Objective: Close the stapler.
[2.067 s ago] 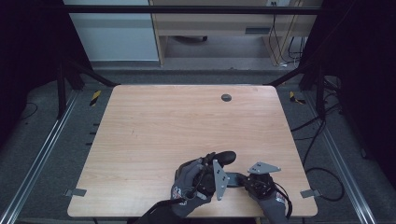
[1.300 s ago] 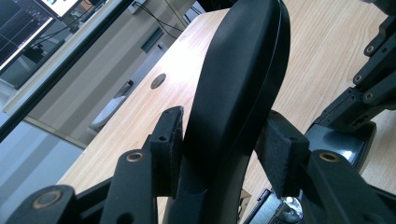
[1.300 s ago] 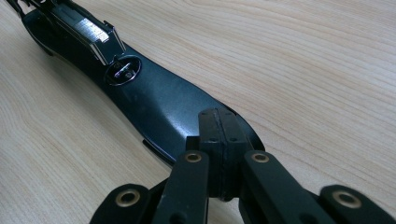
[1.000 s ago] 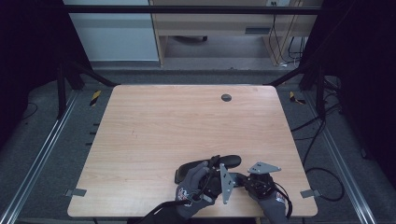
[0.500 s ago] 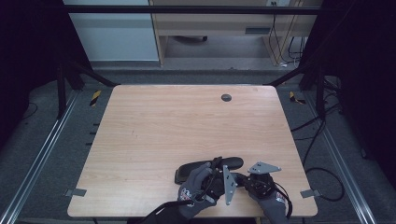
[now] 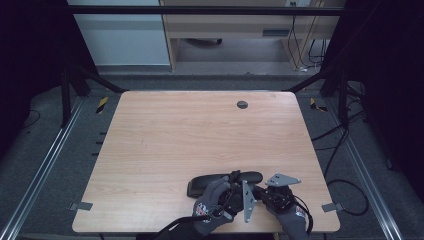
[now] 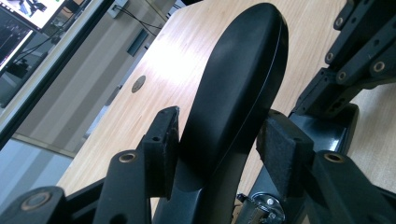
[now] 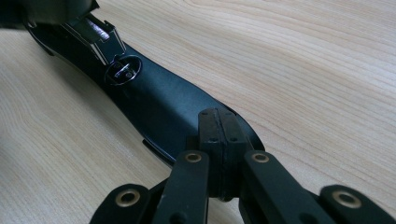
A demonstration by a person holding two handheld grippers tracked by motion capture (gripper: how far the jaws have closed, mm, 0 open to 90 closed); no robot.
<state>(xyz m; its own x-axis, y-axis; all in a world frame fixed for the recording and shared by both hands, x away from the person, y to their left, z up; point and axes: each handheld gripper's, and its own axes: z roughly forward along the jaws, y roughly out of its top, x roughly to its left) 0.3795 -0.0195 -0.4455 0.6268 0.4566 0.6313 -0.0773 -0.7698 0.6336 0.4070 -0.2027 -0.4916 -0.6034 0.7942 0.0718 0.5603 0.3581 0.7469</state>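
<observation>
Lying near the bottom edge of the table [image 6: 150, 140], right of centre in the high view, the black case [image 6: 220, 181] is a long, smooth, glossy shell, seemingly a hard glasses case hinged open, with a metal fitting showing at the upper left of the right gripper view. The left gripper [image 7: 217, 154] has its jaws set narrow around one rounded half, the left pad touching and the right pad just beside the shell. The right gripper [image 8: 219, 140] has its jaws pressed together at the tip of the other half [image 8: 159, 109]; they seem to pinch its edge, though the contact itself is hidden. Judging by its look, the case is light and stiff but slippery, so pads could skate along the curved surface. Holding across the narrow width, near the edges, looks safest; squeezing the domed middle risks it popping out.
</observation>
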